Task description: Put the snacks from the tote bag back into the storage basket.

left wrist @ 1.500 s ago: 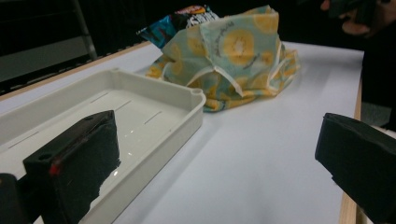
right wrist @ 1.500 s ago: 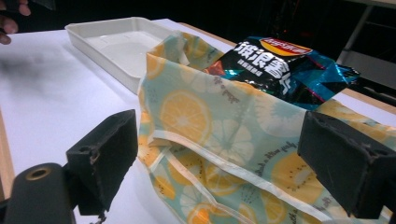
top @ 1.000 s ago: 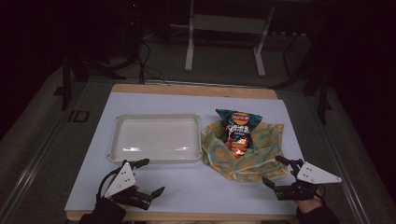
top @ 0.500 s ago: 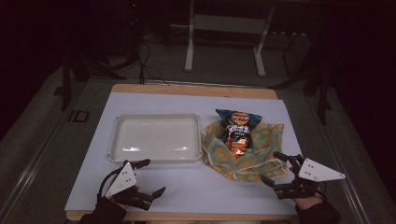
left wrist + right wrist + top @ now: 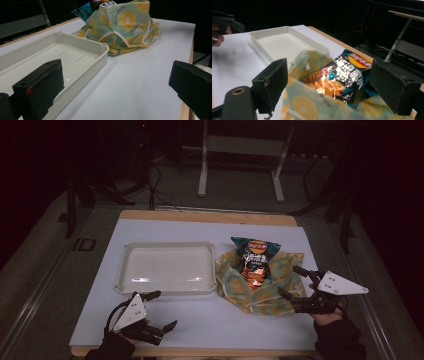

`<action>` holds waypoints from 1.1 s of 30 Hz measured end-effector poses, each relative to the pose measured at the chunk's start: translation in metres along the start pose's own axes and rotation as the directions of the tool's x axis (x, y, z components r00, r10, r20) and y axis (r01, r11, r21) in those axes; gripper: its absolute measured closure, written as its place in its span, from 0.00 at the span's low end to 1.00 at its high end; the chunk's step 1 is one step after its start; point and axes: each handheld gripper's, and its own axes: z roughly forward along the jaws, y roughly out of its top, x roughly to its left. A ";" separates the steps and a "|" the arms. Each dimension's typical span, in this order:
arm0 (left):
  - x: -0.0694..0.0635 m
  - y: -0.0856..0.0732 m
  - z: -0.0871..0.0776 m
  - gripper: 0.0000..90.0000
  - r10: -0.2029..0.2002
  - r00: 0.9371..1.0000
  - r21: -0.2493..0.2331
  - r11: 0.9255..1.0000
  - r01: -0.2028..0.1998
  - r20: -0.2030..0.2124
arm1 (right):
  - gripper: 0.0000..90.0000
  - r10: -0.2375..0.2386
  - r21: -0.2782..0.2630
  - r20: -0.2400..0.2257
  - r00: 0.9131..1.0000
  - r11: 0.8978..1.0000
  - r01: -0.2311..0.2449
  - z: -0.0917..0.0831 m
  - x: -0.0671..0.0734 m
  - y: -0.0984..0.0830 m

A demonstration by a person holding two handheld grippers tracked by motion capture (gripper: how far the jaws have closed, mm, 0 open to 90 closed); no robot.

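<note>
Two grippers wait at the near edge of a white-topped wooden counter (image 5: pixel 210 330). On it, at left, sits an empty shallow cream plastic tray (image 5: pixel 167 268), probably meant to receive something. Just beside the tray lies a yellow-and-teal lemon-print cloth bag (image 5: pixel 265 285), holding a dark foil crisp packet (image 5: pixel 254 257) that pokes out. The right gripper (image 5: pixel 295 282) faces the bag, jaws wide apart, likely lining up a grasp. The left gripper (image 5: pixel 159 310) idles empty, jaws spread.

Dim lab or studio workspace, marked by a white-topped table (image 5: pixel 165 320) with wooden edging on grey carpet (image 5: pixel 45 285), loose cables (image 5: pixel 155 185) trailing across the floor, and a white metal stand (image 5: pixel 240 150) against blacked-out surroundings.
</note>
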 end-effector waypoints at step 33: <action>-0.001 0.000 -0.001 0.00 0.000 1.000 0.006 1.000 0.000 0.002 | 0.19 0.079 0.016 0.096 0.992 0.997 -0.081 0.061 -0.076 0.015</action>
